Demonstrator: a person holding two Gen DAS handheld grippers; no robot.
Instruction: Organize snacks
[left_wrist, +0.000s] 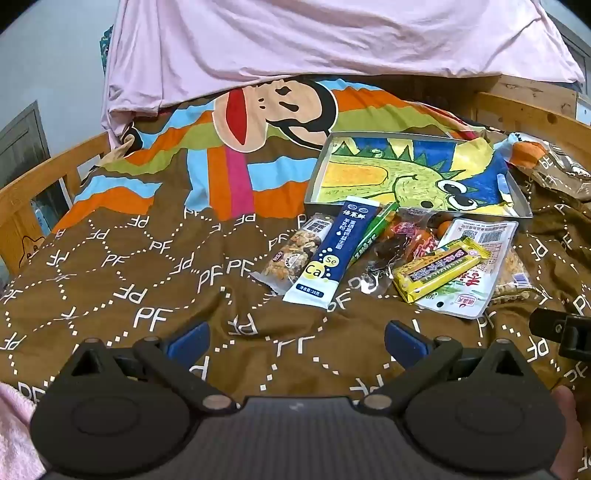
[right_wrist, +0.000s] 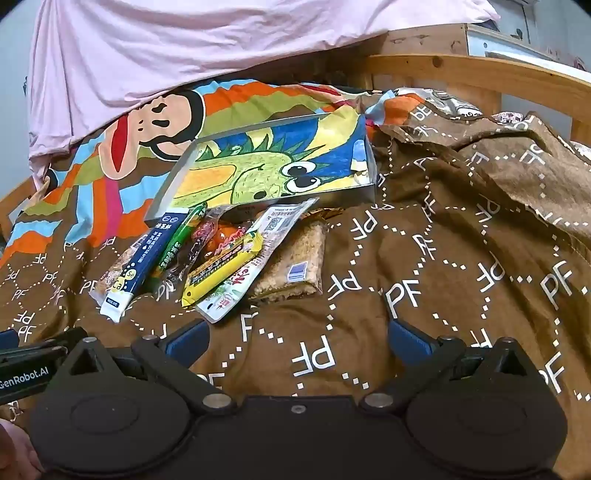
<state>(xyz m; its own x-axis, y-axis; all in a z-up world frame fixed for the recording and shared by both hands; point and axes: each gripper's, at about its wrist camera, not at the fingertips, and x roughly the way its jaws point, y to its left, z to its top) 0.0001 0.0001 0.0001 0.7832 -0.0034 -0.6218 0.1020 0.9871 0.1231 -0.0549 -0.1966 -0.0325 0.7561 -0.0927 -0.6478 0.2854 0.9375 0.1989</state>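
Left wrist view shows me nothing sorted yet: the tray with the dinosaur drawing lies flat on the bed's brown quilt and I see no snack lying inside it. The snacks sit in a loose pile just in front of the tray's near edge, some overlapping. From left to right I make out a nut bar, a blue sachet lying partly over it, a green stick, a clear pack of dark and orange sweets, a yellow bar resting on a white pouch, and a grain cake that shows best in the right wrist view, tucked partly under the pouch. My left tool hangs low over bare quilt, short of the pile, its jaws spread wide and holding nothing. My right tool hovers beside it over the quilt, jaws likewise spread and empty, with the pile ahead and to its left. I judge the task to be at its very start: every packet is left to move, and I assume the tray is where they belong, though the task line does not say so. The overlapping wrappers look slippery and thin, so I expect I will have to lift the top ones, the yellow bar and the blue sachet, first.
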